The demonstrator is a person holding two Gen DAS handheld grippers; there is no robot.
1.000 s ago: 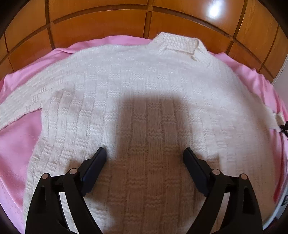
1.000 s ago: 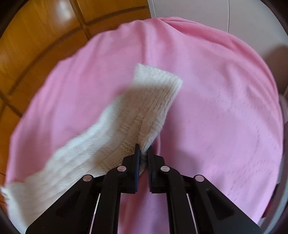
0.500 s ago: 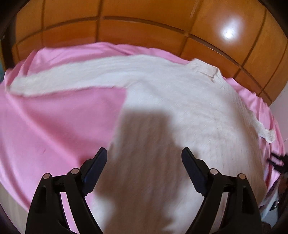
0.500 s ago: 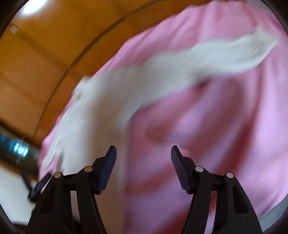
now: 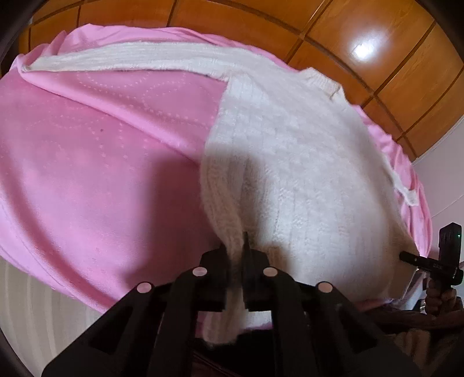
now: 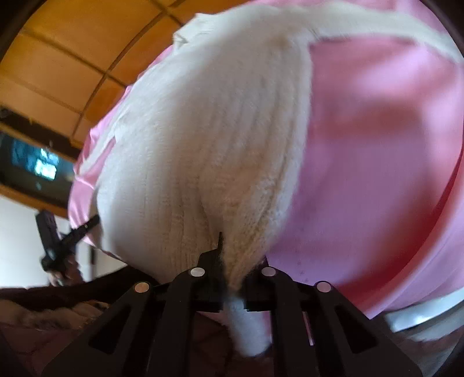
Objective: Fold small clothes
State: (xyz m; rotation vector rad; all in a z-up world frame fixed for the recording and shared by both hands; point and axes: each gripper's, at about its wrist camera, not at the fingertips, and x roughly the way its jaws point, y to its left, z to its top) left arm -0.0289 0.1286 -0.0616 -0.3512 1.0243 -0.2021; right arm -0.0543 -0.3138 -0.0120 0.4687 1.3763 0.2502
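Left wrist view: the left tongs [image 5: 235, 255] are closing and already pinch a bunched fold of the white knitted sweater [image 5: 304, 162] at its near hem, on the garment's left edge; the wool rises between the two black pads and spills down behind them. The sweater lies spread on a pink sheet [image 5: 95, 162] that covers what looks like a bed or a worktop; I cannot tell which. Its body fills the middle and right of the view, the collar [image 5: 324, 82] points to the far side, and one sleeve [image 5: 130, 59] stretches flat to the far left along the sheet's edge. The other sleeve's cuff [image 5: 409, 195] shows at the right edge of the sheet. Behind the sheet stands a brown wood-panelled wall [image 5: 377, 43] with a bright reflection. At the near right, the right tongs [image 5: 406, 256] reach the sweater's hem, held by a hand [image 5: 440, 295].

Right wrist view (somewhat blurred): the right tongs [image 6: 232, 261] are closing and grip a fold of the sweater [image 6: 208, 130] at the near hem, on its right side, with knit hanging down between the pads. The sleeve [image 6: 377, 20] runs across the far right over the pink sheet [image 6: 377, 145]. At the near left, the left tongs [image 6: 87, 224] touch the hem's other corner.
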